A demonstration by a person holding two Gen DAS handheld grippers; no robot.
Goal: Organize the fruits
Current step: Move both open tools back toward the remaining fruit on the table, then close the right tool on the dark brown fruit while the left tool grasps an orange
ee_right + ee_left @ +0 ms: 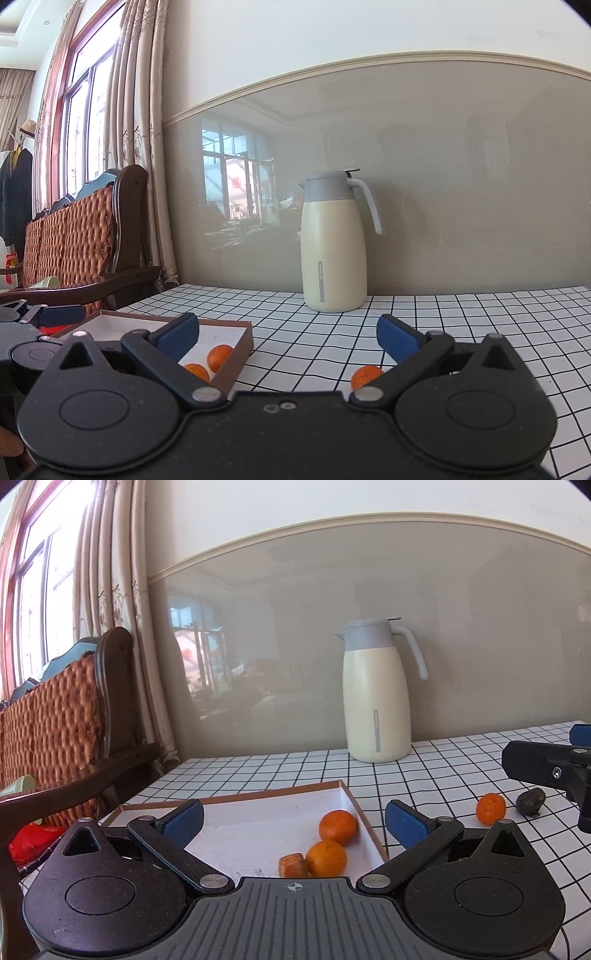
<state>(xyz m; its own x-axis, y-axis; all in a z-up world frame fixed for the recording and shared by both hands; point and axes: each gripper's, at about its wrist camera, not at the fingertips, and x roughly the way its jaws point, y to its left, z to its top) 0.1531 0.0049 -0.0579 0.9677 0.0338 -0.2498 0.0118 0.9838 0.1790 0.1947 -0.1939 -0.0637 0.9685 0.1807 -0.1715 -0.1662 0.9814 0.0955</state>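
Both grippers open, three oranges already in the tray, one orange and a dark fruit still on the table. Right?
Not quite: the tray holds two oranges, not three, plus a brownish piece, as the left wrist view shows. The rest stands: both grippers open, one orange and dark fruit on the table.

Three oranges (pixel 338 827), one tray (pixel 365 818), one jug (pixel 375 698), one dark fruit (pixel 530 801).
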